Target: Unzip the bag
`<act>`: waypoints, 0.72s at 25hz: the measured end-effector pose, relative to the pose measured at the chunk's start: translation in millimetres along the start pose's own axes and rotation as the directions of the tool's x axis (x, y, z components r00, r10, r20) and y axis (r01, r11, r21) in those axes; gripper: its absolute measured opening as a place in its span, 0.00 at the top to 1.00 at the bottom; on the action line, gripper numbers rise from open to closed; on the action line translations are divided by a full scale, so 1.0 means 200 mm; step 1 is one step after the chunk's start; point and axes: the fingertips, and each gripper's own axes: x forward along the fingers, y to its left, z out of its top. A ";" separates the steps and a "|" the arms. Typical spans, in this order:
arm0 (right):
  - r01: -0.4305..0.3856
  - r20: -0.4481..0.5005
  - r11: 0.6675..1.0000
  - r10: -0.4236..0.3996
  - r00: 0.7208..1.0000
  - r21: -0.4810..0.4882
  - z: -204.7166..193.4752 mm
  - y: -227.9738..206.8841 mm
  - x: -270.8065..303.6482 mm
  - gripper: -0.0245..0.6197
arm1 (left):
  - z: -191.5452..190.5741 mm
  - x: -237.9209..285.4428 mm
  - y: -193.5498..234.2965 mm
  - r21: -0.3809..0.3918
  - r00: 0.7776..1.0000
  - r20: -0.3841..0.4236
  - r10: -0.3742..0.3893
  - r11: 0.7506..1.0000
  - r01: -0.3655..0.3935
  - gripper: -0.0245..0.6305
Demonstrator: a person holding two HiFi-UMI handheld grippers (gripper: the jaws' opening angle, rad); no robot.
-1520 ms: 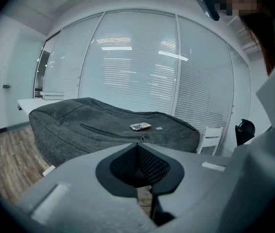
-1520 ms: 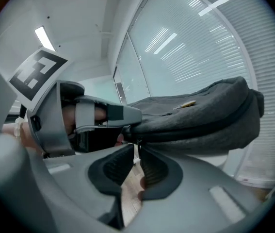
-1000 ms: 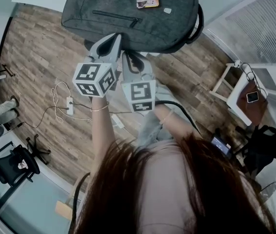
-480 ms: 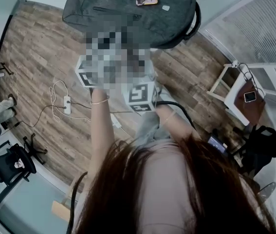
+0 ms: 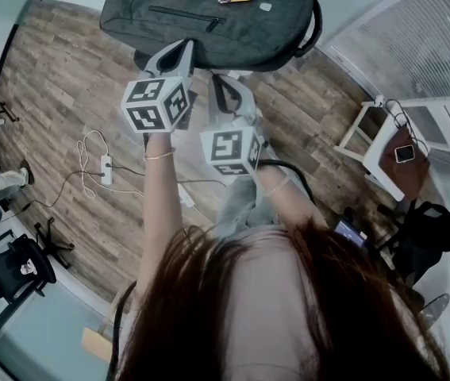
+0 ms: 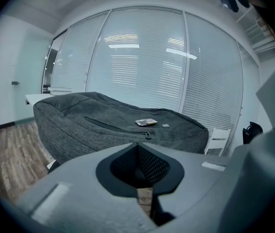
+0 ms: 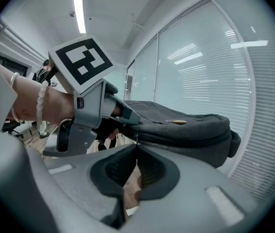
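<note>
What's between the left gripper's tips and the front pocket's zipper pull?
Only bare grey fabric of the bag lies between the left gripper and the zipper pull; the left gripper view shows it.

The backpack [image 5: 256, 30] is made of grey woven cloth, matt and slightly rough. The floor [image 5: 58, 86] is laid in dull wood-grain planks. The left gripper [image 6: 138, 143] and right gripper [image 7: 136, 147] are moulded in smooth matt grey plastic, with black dimpled pads [image 6: 153, 167].
</note>
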 end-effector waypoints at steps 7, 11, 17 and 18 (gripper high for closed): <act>0.027 -0.012 1.000 -0.027 1.000 -0.010 -0.01 -0.06 -0.04 0.95 | 0.00 0.00 0.00 -0.009 1.000 0.005 0.013 1.000 -0.013 0.95; 0.033 -0.026 0.999 -0.034 0.999 -0.012 -0.01 -0.08 -0.06 0.95 | -0.01 -0.01 0.01 -0.008 1.000 0.008 0.015 1.000 -0.015 0.95; 0.045 -0.047 0.999 -0.046 0.998 -0.019 -0.02 -0.13 -0.09 0.95 | -0.01 -0.01 0.00 -0.009 0.999 0.022 0.024 1.000 -0.023 0.95; 0.047 -0.051 0.999 -0.048 0.998 -0.022 -0.02 -0.14 -0.10 0.95 | -0.01 -0.01 0.00 -0.009 0.999 0.023 0.024 1.000 -0.024 0.95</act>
